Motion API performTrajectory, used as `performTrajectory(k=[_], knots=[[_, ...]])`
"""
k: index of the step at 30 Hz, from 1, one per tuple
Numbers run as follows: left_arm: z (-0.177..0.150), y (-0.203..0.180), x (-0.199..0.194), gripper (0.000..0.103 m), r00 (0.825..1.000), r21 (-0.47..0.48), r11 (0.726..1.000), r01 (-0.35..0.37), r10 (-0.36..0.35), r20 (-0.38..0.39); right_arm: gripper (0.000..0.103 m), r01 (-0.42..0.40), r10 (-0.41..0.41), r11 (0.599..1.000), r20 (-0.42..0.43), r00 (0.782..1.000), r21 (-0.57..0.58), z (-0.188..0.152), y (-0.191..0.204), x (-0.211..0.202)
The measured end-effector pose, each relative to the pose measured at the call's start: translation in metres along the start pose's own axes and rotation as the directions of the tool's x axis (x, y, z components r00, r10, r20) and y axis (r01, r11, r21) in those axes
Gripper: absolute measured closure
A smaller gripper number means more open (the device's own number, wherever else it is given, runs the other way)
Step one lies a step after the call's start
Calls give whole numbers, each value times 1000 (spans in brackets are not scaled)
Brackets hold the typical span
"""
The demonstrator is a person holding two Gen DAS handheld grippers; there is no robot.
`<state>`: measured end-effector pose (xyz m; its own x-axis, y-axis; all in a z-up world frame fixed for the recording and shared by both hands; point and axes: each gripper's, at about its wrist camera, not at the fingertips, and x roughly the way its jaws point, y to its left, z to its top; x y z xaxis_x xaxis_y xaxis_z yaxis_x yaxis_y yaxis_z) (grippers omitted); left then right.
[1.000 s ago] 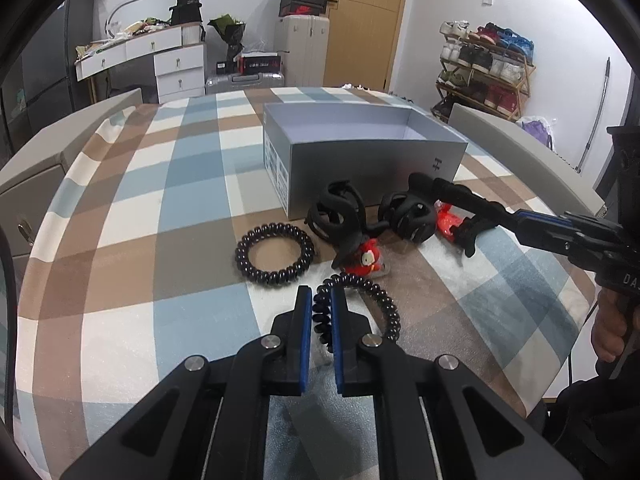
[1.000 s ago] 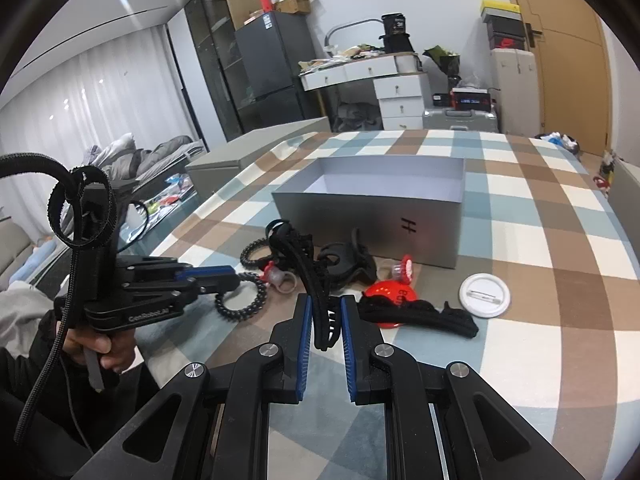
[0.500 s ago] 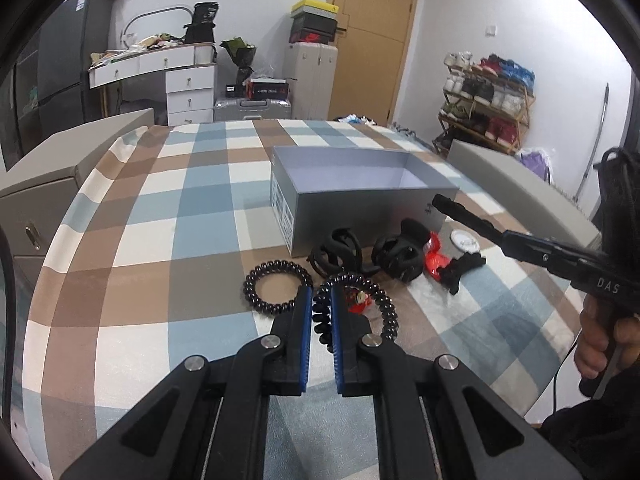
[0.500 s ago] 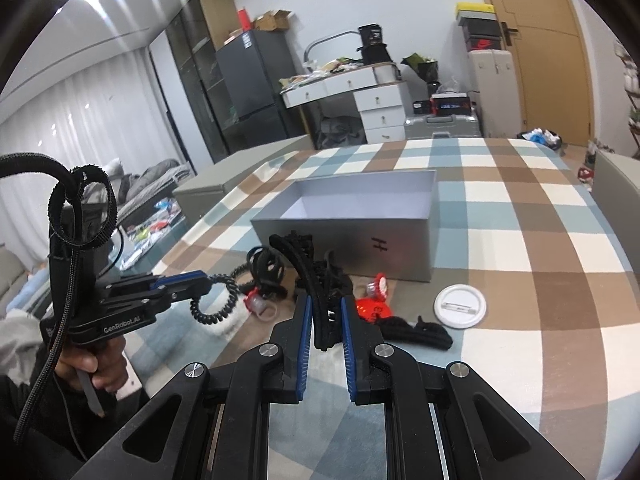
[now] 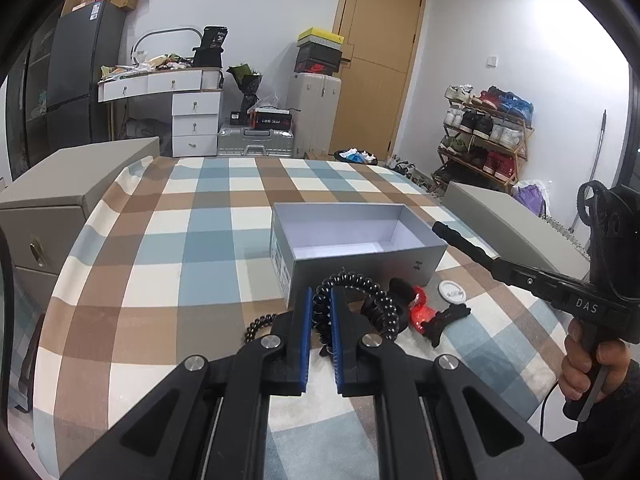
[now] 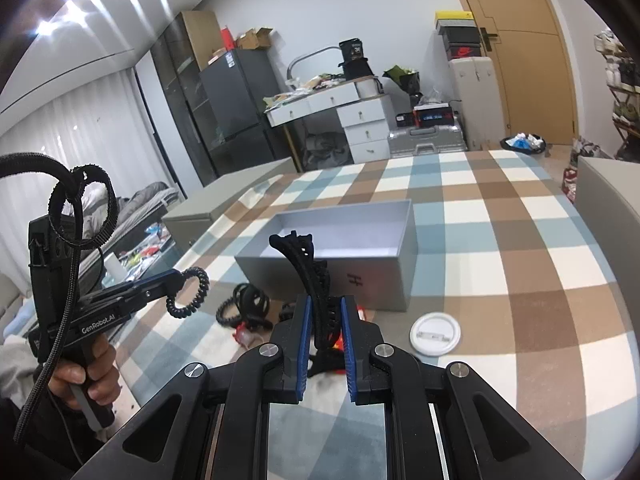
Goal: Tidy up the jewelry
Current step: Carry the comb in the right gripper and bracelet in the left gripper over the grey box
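My left gripper (image 5: 320, 300) is shut on a black spiral hair tie (image 5: 366, 290) and holds it above the checked tablecloth, just in front of the open grey box (image 5: 400, 264). In the right wrist view the same tie (image 6: 192, 292) dangles from the left gripper (image 6: 178, 276). My right gripper (image 6: 323, 300) is shut on a long black toothed hair clip (image 6: 310, 264), which stands upright between the blue pads before the grey box (image 6: 372, 280). The box's inside looks bare. In the left wrist view the right gripper (image 5: 440, 227) reaches in from the right.
On the cloth before the box lie a second black spiral tie (image 5: 258, 324), red pieces (image 5: 420, 314), black clips (image 6: 250, 300) and a white round badge (image 6: 435, 334). Grey cabinets flank the table (image 5: 200, 248). A hand grips each gripper's handle.
Both grippers have risen from the cloth, each with its item still gripped. The spiral tie and the black clip now hang clear of the pile, level with the box.
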<state>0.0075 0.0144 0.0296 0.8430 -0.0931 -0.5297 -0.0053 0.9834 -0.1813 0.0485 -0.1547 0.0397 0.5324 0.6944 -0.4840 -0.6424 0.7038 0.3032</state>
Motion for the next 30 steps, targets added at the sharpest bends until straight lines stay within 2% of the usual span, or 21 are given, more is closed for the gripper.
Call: performTrajectory(k=[11,14,30], knots=[[17,-8,14,98,999,30,999,18,-19,46,89,32,-33,999,30,999,25,21,-14,6],[22,-11,18,98,998,50,999,-2,-1,61,89,34,-35,999,37,999,33,27,-17,8],[44,-3,47,98,998,0,999,-34,34,58,89,18,-19,995,14,1000,96,48,-28,38]])
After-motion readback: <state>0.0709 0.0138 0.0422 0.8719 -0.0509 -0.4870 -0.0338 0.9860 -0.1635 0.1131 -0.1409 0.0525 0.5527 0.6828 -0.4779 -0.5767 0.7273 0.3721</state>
